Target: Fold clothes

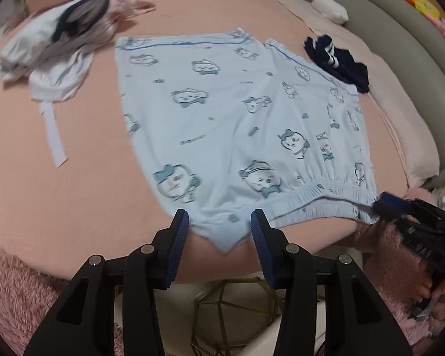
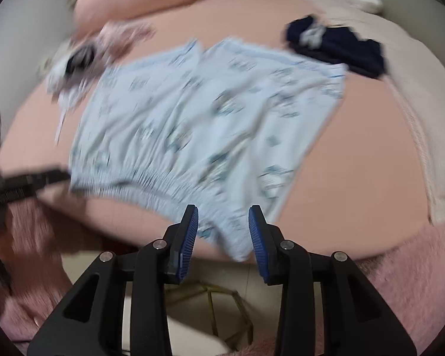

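Note:
Light blue shorts (image 1: 237, 112) with a cartoon print lie spread flat on the pink bed sheet (image 1: 89, 148), elastic waistband toward me. My left gripper (image 1: 219, 222) hovers at the bed's near edge, open, with the shorts' near left waistband corner lying between its blue pads, untouched. In the blurred right wrist view, my right gripper (image 2: 222, 222) is open too, and the other waistband corner of the shorts (image 2: 198, 124) hangs loose between its fingers. The right gripper (image 1: 385, 203) also shows at the right edge of the left wrist view.
A white garment heap (image 1: 44, 59) with a dark grey item and a loose white strap (image 1: 55, 136) lies far left. A navy garment (image 1: 338, 62) rests by the shorts' far right hem. Fluffy pink blanket (image 1: 14, 290) and a gold wire frame (image 1: 237, 305) sit below the bed edge.

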